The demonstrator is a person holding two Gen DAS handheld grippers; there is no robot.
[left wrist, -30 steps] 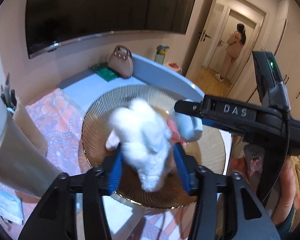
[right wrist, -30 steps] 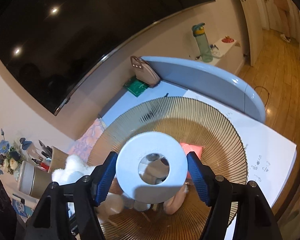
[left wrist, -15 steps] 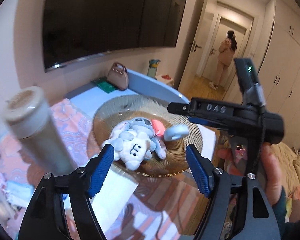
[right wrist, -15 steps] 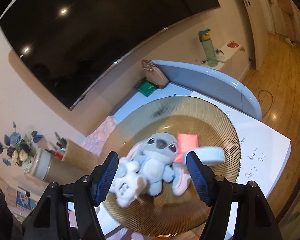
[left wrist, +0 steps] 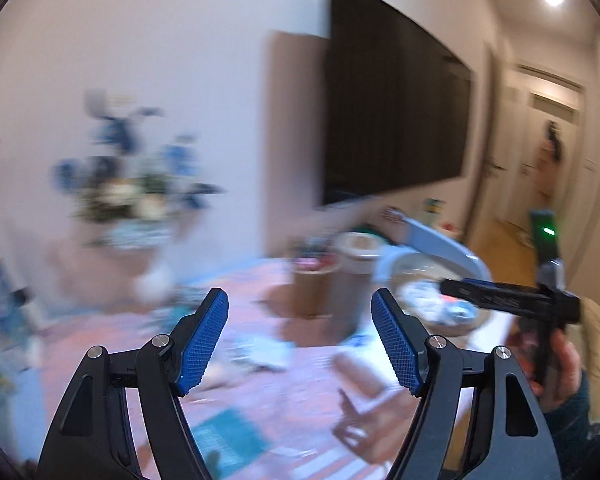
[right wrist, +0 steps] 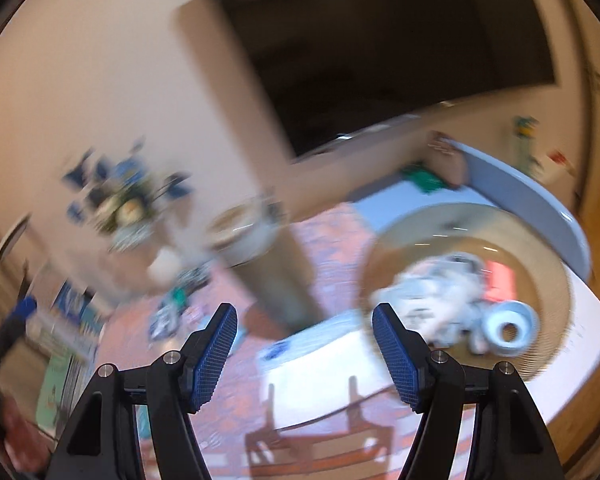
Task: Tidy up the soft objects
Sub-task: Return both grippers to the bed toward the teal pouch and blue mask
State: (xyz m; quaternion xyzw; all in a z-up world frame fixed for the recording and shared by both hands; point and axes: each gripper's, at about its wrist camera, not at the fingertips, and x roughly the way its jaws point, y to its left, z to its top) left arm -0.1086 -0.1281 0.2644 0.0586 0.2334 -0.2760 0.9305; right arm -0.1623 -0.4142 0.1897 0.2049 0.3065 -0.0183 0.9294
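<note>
- The left gripper (left wrist: 300, 338) was seen with its jaws released and nothing between the blue pads; the right gripper (right wrist: 305, 350) was likewise spread and empty.
- Only in the right wrist view were the plush toys (right wrist: 432, 296) made out, heaped in the gold ribbed plate (right wrist: 548, 264), with a pale blue ring (right wrist: 508, 326) just beside them and a red item (right wrist: 498, 280) behind.
- In the left wrist view the plate (left wrist: 472, 322) was partly hidden by the right gripper's black body (left wrist: 512, 300).
- Compared with half a second earlier, both cameras had been swung leftward, and the toys were no longer framed between the pads.
- Farther off, a tan cylinder (right wrist: 268, 264), blurred blue flowers (left wrist: 136, 172) and a wall-mounted dark screen (left wrist: 392, 120) were seen.
</note>
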